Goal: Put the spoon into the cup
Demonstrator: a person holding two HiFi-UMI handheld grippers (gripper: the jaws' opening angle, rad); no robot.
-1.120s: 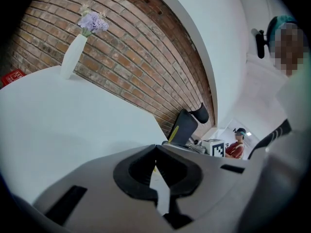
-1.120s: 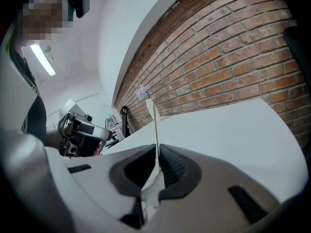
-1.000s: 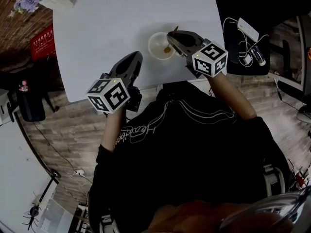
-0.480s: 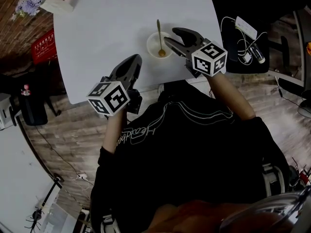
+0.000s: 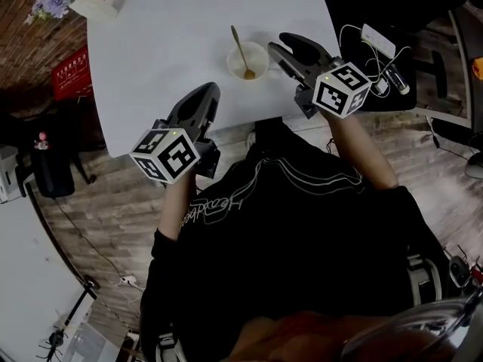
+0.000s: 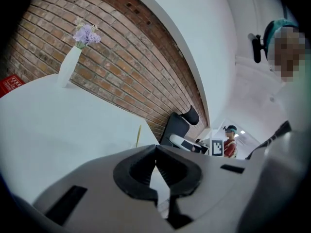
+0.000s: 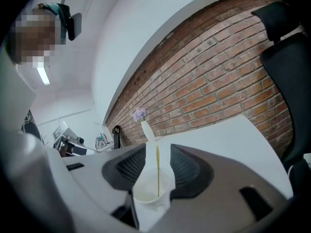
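The right hand-held gripper (image 5: 290, 45) reaches out over the white surface (image 5: 166, 44) on a bare forearm (image 5: 362, 153) that runs up from the person's black top. It points away from the body and slightly down, angled a little toward its own left. Its jaws have just been opening and then easing in a little, and they stand apart with nothing clamped. In the right gripper view (image 7: 158, 152) the white cup (image 7: 151, 191) shows in the gap just ahead of the pads (image 7: 187, 166), and neither pad presses on it. From the head view the cup (image 5: 248, 60) stands just beside this gripper's left jaw tip, clear of it.

The gold spoon (image 5: 240, 47) is in the cup, bowl down. Its handle leans over the rim on the side away from the right hand-held gripper. In the right gripper view the spoon (image 7: 157, 171) rises as a thin upright line from inside the cup.

The left hand-held gripper (image 5: 205, 93) is held nearer the body, over the near edge of the surface, on a black-sleeved arm (image 5: 170, 217). It points forward and somewhat down. The left gripper view (image 6: 156, 152) shows its jaws together at the tips, holding nothing. The cup stands ahead of it and off to its right, well apart.

A white vase (image 6: 68, 64) of purple flowers stands far ahead of the left hand-held gripper, to its left, by the brick wall (image 6: 121, 67).
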